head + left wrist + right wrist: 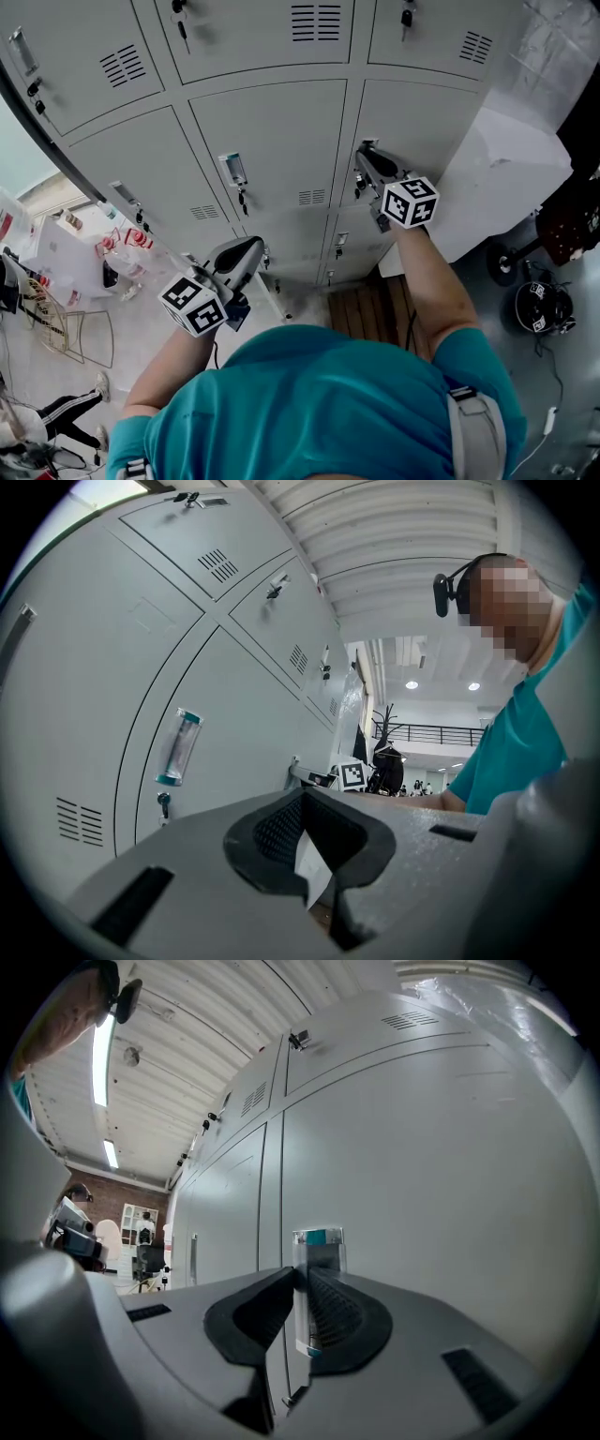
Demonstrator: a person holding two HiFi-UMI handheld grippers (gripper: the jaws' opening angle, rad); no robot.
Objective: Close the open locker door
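Target locker door point(422, 117): middle row, rightmost, at right gripper point(367, 152); looks nearly flush, gap not discernible.
Sheet steel: likely light, stiff, swings freely on hinges; painted face slick.
Best hold: clear pull handle point(317, 1241), now pinched by right gripper.
Left gripper point(251, 249): pressed together, empty.
Count: two grippers; three doors top row, three middle row.

no readable text or numbers on the locker doors point(272, 141).
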